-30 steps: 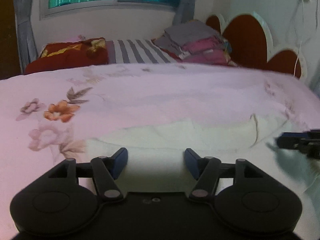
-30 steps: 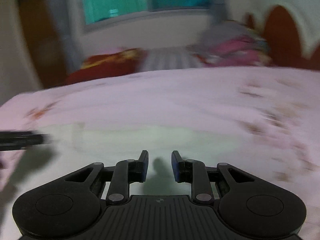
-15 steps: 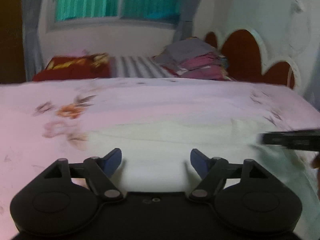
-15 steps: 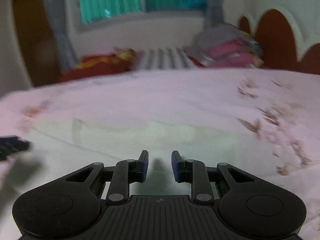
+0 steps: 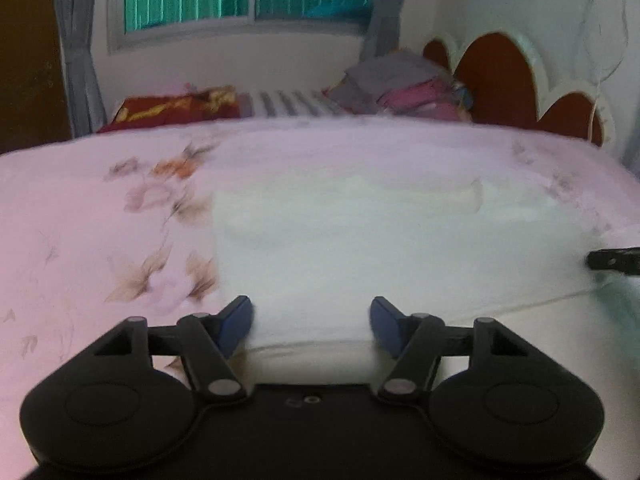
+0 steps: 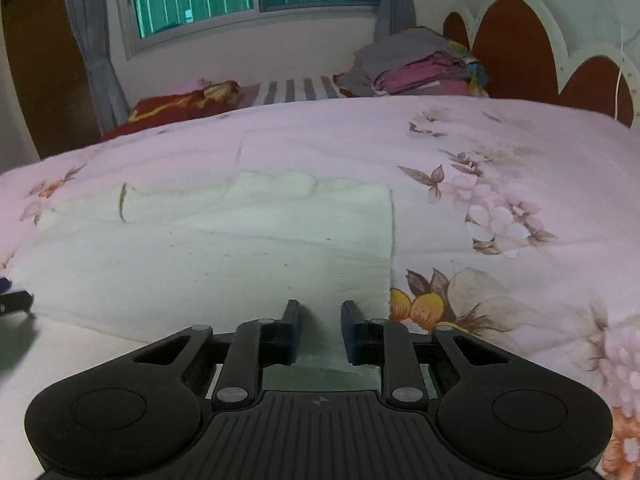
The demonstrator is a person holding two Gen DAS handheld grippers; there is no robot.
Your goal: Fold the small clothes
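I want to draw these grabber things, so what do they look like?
Each hand-held gripper is matte black plastic. The left hand-held gripper and the right hand-held gripper both have two big round lobes, slanted link bars with silver rivets, and dark blue finger pads. The right one's body is ribbed with grooves. No cables or sleeves show.

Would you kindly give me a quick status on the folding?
Left tongs closing over white garment's near-left corner, not gripping. Right tongs narrow, at its right edge, nothing pinched. Nothing in the way.
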